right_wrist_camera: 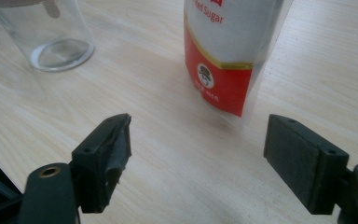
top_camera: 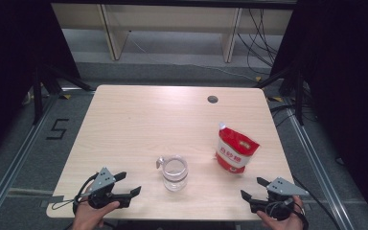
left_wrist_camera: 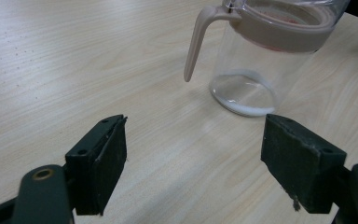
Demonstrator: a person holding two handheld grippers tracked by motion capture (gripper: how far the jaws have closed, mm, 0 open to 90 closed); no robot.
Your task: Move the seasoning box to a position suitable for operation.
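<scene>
Item one: glass jar (top_camera: 174, 173), lower centre of the high view, standing upright on the table (top_camera: 139, 120). We note clear walls, a beige collar and a slim beige handle (left_wrist_camera: 196, 44); it looks empty, though a whitish trace at the base is hard for us to read. We judge it rigid, slippery and breakable, best taken by the handle or across the collar.

Item two: sugar pouch (top_camera: 235, 149), right of centre, upright, near the jar but apart from it. We judge it soft-walled, moderately heavy and prone to buckling, so we would grip high on the body, below the corner spout.

Item three: left gripper (top_camera: 124, 184), lower left, jaws spread wide, nothing between.

Item four: right gripper (top_camera: 253, 188), lower right, jaws likewise spread and empty, facing the pouch.
</scene>
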